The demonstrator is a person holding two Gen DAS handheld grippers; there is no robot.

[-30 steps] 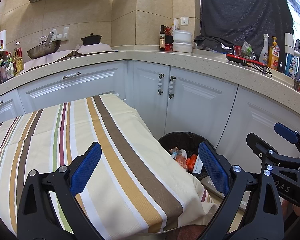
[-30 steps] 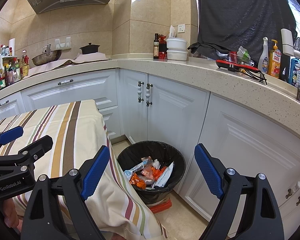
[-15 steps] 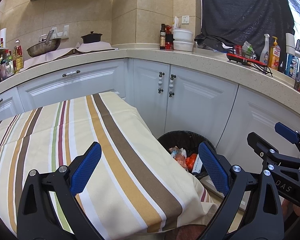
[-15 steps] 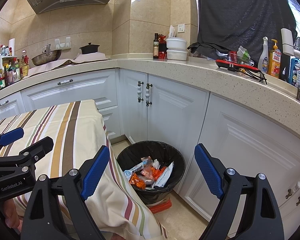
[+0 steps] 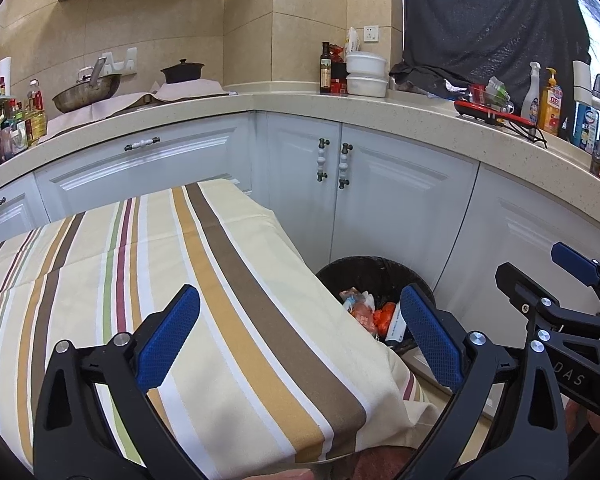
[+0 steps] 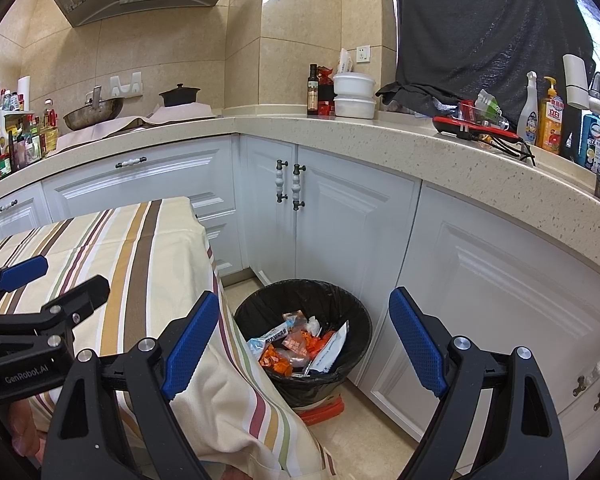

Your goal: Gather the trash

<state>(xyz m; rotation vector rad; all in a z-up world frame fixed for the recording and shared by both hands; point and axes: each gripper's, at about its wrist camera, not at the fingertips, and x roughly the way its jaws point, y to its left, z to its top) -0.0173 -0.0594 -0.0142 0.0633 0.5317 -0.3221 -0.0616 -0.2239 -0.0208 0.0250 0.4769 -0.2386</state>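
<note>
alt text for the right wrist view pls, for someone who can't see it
The open, empty right gripper points down at a black-lined trash bin on the kitchen floor, holding snack wrappers. The bin stands between a table with a striped tablecloth and white corner cabinets. The left gripper shows at the left edge.

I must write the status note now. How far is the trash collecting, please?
Looks mostly done: wrappers already lie in the black bin, and no trash shows on the striped tablecloth. In hand: nothing; the left gripper and right gripper both stand open and empty. No trash left to collect is visible.
</note>
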